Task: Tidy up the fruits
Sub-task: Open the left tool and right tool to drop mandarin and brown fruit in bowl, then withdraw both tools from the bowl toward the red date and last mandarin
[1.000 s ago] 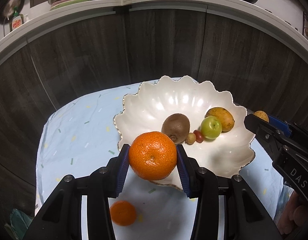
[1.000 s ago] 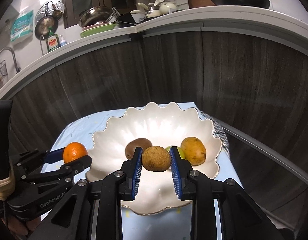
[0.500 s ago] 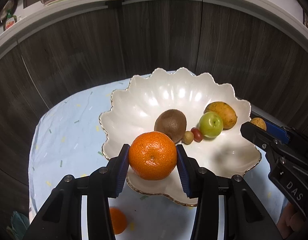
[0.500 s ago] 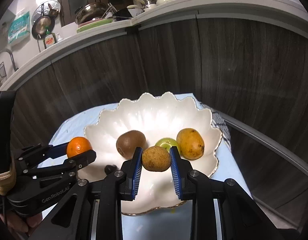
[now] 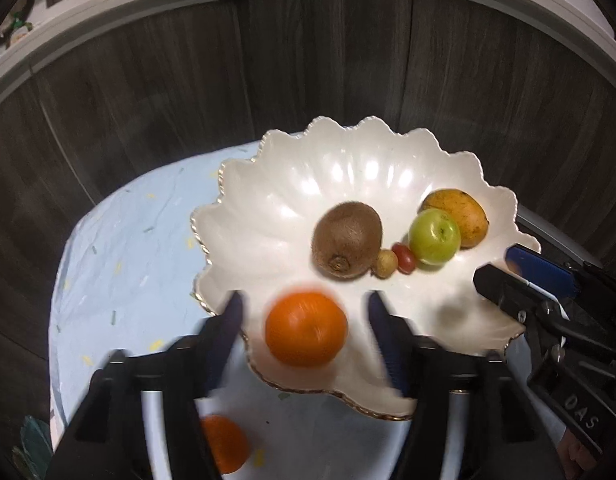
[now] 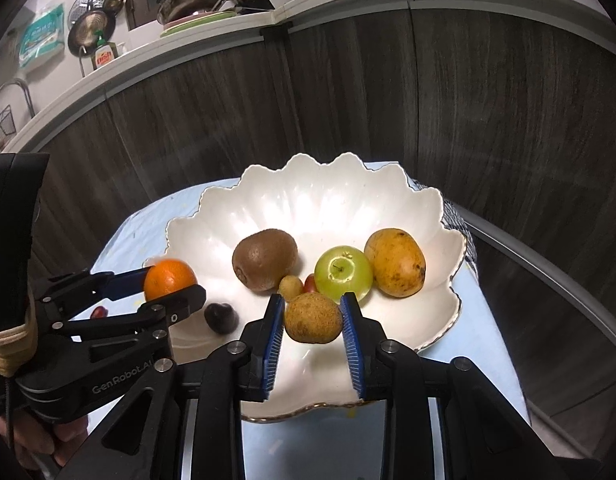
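A white scalloped bowl (image 5: pixel 268 200) holds a kiwi (image 5: pixel 346 240), a green apple (image 5: pixel 434 236), a yellow mango (image 5: pixel 458 214), a small tan fruit (image 5: pixel 385 263) and a red grape (image 5: pixel 404 256). My left gripper (image 5: pixel 306 320) is open and its jaws are still opening. A blurred orange (image 5: pixel 306 328) sits loose between them over the bowl's near rim, clear of both pads. Low over the bowl's front, my right gripper (image 6: pixel 313 308) has a round brown fruit (image 6: pixel 314 317) between its blue pads. Its jaws are opening, and the pads still touch the fruit.
A second orange (image 5: pixel 222 444) lies on the light blue tablecloth (image 5: pixel 128 260) in front of the bowl. A dark plum (image 6: pixel 222 317) rests in the bowl's left part. Dark wood panels (image 6: pixel 388 100) rise right behind the small table, under a counter with dishes.
The left jaws have spread apart and the orange has come free of them. Both grippers have sunk closer to the bowl. The brown fruit stays between the right pads.
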Motion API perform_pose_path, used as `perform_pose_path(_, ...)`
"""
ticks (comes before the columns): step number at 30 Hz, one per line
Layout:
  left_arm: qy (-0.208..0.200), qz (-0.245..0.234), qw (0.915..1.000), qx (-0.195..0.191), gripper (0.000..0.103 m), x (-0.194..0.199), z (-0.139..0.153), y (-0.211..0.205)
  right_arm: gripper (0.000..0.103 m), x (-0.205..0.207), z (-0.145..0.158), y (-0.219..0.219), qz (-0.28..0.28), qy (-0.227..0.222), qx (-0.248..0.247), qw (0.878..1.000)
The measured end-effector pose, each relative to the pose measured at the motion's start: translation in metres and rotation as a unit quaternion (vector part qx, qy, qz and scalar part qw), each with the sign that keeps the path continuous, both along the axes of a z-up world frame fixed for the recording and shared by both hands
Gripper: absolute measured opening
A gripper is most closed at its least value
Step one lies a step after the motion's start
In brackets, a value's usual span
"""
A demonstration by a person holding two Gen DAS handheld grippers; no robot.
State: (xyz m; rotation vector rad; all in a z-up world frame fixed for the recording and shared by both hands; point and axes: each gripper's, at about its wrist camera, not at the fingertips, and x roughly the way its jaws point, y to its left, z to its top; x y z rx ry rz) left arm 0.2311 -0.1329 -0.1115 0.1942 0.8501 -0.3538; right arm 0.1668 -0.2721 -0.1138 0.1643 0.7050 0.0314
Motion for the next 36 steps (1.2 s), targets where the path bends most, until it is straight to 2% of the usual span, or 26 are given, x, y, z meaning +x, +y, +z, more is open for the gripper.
perform_pose_path(1, -0.007, 0.001, 1.0, 0.001, 0.076, -0.001, 0.001, 0.001, 0.055, -0.001, 0.0, -0.001, -0.003, -0.002, 0.001, 1.0)
perform_pose_path(3, -0.009, 0.002, 0.9999, 0.008, 0.077, -0.001, 0.003, 0.0, 0.063, -0.002, 0.002, -0.002, -0.009, -0.007, -0.001, 1.0)
perform_pose_path(6, -0.013, 0.005, 0.9998, 0.012, 0.082, -0.001, 0.004, 0.002, 0.073, -0.003, 0.004, -0.005, -0.021, -0.013, -0.006, 1.0)
perform_pose_path(7, -0.015, 0.008, 0.9998, 0.013, 0.087, -0.002, 0.004, 0.003, 0.077, -0.004, 0.004, -0.006, -0.027, -0.015, -0.007, 1.0)
perform_pose_path(10, -0.024, 0.018, 0.9994, 0.018, 0.095, -0.003, 0.007, 0.006, 0.082, -0.005, 0.006, -0.009, -0.037, -0.019, -0.012, 0.999)
perform_pose_path(14, -0.026, 0.023, 0.9991, 0.023, 0.1, -0.006, 0.008, 0.01, 0.083, -0.006, 0.007, -0.011, -0.041, -0.021, -0.012, 0.999)
perform_pose_path(22, -0.028, 0.026, 0.9989, 0.026, 0.1, -0.012, 0.011, 0.021, 0.087, -0.011, 0.011, -0.004, -0.042, -0.033, -0.023, 0.998)
perform_pose_path(36, -0.047, 0.033, 0.9977, 0.036, 0.102, -0.026, 0.019, 0.052, 0.087, -0.022, 0.009, 0.013, -0.056, -0.046, -0.024, 0.997)
